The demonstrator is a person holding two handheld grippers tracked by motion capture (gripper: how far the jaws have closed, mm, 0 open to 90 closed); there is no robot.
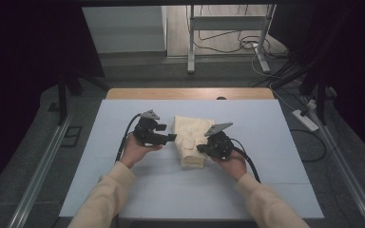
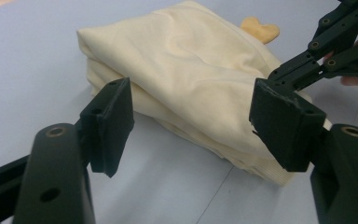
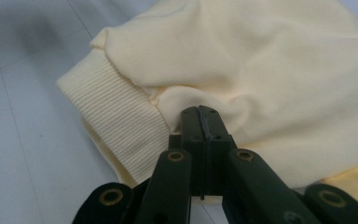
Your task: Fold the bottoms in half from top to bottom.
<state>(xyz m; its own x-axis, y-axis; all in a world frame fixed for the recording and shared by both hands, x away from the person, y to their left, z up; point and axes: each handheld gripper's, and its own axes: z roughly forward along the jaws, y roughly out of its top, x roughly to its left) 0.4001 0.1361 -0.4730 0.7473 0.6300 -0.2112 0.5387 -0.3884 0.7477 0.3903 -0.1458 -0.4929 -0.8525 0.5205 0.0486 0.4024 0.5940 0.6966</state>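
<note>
The right tool is clamped shut on a pinch of the folded cream garment, lying mid-worktop. The left tool is held wide open, empty, beside it. Folding is judged mostly done; tidying remains.

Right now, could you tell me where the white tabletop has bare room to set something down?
The white foam tabletop is bare left of the left hand-held gripper, right of the right hand-held gripper, behind the folded cream fabric garment up to the wooden edge strip, and between the two sleeves at the front. The middle, around the garment and both grippers, is crowded.
</note>
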